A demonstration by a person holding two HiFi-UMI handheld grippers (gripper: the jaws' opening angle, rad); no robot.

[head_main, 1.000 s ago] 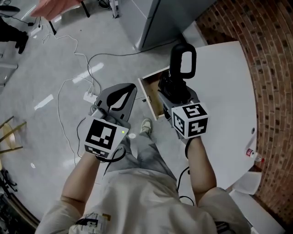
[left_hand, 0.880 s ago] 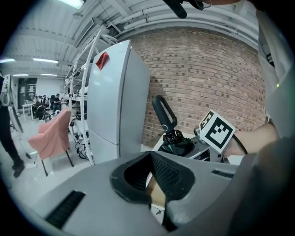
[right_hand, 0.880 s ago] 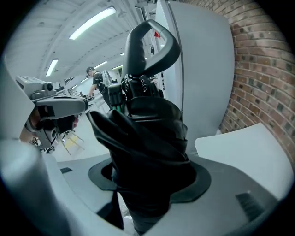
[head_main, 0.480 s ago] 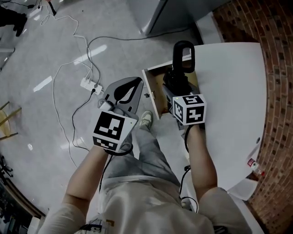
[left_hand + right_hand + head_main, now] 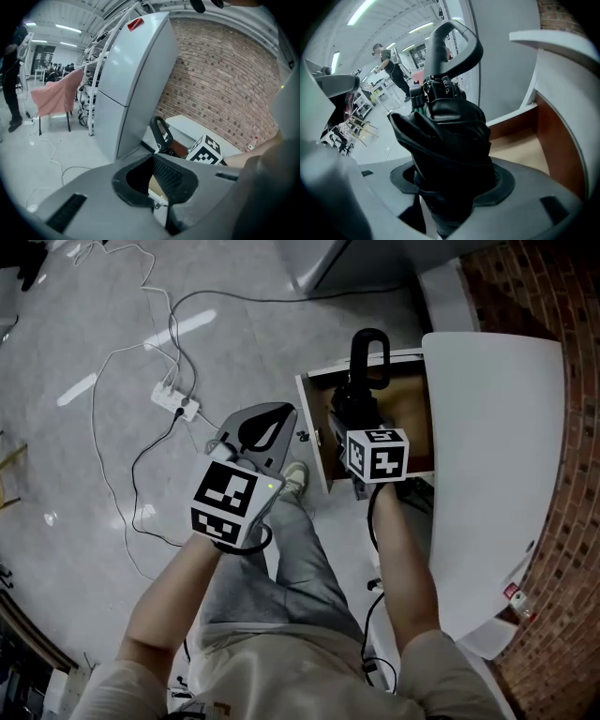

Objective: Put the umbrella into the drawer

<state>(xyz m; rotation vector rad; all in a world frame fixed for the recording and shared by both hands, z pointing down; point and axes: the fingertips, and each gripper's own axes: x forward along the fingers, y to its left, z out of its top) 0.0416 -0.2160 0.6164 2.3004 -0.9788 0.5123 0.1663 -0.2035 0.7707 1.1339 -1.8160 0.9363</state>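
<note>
A folded black umbrella [image 5: 356,399] with a loop handle [image 5: 367,345] is clamped in my right gripper [image 5: 357,426], which is shut on its bundled canopy [image 5: 450,136]. It points steeply down, over the open wooden drawer [image 5: 412,418] under the white table [image 5: 497,456]. The handle reaches past the drawer's far edge. My left gripper [image 5: 272,418] hangs left of the drawer front [image 5: 314,442]. Its grey fingers meet at the tips, with nothing between them. In the left gripper view the umbrella handle [image 5: 161,133] and the right gripper's marker cube [image 5: 206,150] show beyond my left gripper [image 5: 153,161].
A power strip [image 5: 174,401] and loose cables lie on the grey floor at the left. A tall grey cabinet [image 5: 131,79] stands beyond the drawer, against a brick wall [image 5: 553,334]. My shoe [image 5: 296,478] is just below the drawer front. A small bottle [image 5: 517,600] sits by the table's near edge.
Both grippers have dropped. The umbrella has come down from above table height to over the open drawer. The left gripper has sunk beside the drawer front.
</note>
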